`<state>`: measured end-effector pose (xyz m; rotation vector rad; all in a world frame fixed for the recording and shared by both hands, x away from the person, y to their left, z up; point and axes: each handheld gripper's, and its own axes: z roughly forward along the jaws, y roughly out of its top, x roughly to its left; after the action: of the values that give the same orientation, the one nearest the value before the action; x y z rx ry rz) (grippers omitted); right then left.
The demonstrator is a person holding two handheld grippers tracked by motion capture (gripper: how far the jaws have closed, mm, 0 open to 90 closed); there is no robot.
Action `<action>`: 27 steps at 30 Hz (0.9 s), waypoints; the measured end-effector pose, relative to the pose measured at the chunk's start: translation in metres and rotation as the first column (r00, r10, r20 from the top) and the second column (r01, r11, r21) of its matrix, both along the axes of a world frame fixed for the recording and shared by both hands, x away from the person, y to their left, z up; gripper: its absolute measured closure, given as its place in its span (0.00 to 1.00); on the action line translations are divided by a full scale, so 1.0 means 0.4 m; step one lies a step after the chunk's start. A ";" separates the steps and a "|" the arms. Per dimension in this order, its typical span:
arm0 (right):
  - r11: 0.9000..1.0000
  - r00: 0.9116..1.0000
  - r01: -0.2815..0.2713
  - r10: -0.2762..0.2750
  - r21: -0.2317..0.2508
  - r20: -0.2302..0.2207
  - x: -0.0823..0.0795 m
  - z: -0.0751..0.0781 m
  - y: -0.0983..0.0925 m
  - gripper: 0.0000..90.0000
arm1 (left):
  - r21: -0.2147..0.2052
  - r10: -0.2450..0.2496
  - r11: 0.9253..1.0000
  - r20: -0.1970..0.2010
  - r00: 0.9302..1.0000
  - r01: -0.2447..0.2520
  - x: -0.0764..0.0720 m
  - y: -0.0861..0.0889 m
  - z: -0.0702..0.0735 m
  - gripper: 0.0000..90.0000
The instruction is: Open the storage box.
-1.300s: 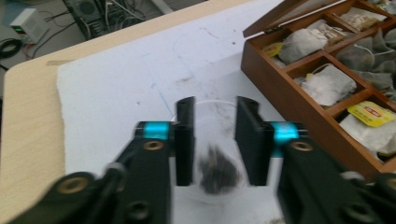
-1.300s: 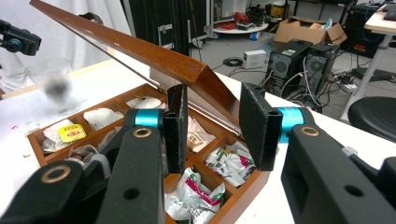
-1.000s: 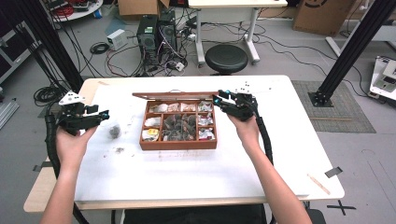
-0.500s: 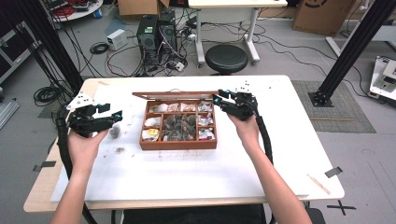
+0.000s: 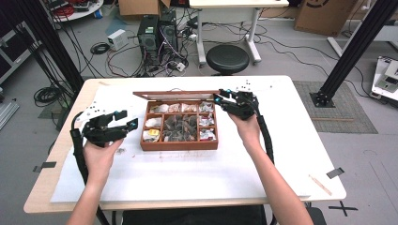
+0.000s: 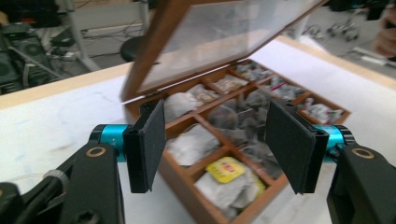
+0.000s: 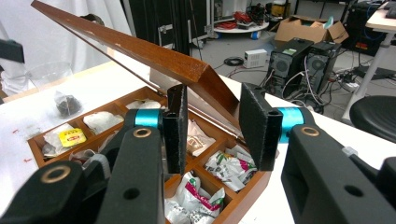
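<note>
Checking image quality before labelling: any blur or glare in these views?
High view: soft overall, even light. Left gripper view: fingers sharp, tea box behind slightly blurred, glass lid hazy with reflection. Right gripper view: crisp, wooden lid edge clear, no glare.

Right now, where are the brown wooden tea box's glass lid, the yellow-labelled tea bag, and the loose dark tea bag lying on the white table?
glass lid (image 7: 154, 58), right gripper view, wooden frame edge.
yellow-labelled tea bag (image 6: 226, 169), left gripper view, yellow label.
loose dark tea bag (image 7: 66, 105), right gripper view, dark middle.

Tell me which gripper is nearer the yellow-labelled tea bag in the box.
Left. The left gripper hovers open just outside the box's near-left side, facing the yellow-labelled tea bag. The right gripper is at the opposite far corner, clamping the lid.
</note>
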<state>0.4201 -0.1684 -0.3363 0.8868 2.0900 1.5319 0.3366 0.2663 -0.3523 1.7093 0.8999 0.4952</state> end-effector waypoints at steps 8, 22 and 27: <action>1.000 1.000 -0.002 0.002 -0.003 0.001 0.003 0.002 0.000 0.71 | 0.004 -0.042 0.999 -0.005 0.999 0.042 -0.012 -0.033 -0.022 0.41; 1.000 1.000 -0.004 0.004 -0.006 0.002 0.004 0.004 0.000 0.71 | 0.017 -0.061 0.998 0.008 0.998 0.061 -0.016 -0.047 -0.050 0.40; 1.000 1.000 -0.003 0.003 -0.007 0.001 0.004 0.004 0.000 0.71 | 0.015 -0.060 0.998 0.004 0.998 0.060 -0.016 -0.045 -0.051 0.40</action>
<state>0.4217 -0.1683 -0.3345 0.8801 2.0954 1.5261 0.3302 0.2484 -0.3727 1.7428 0.8409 0.4670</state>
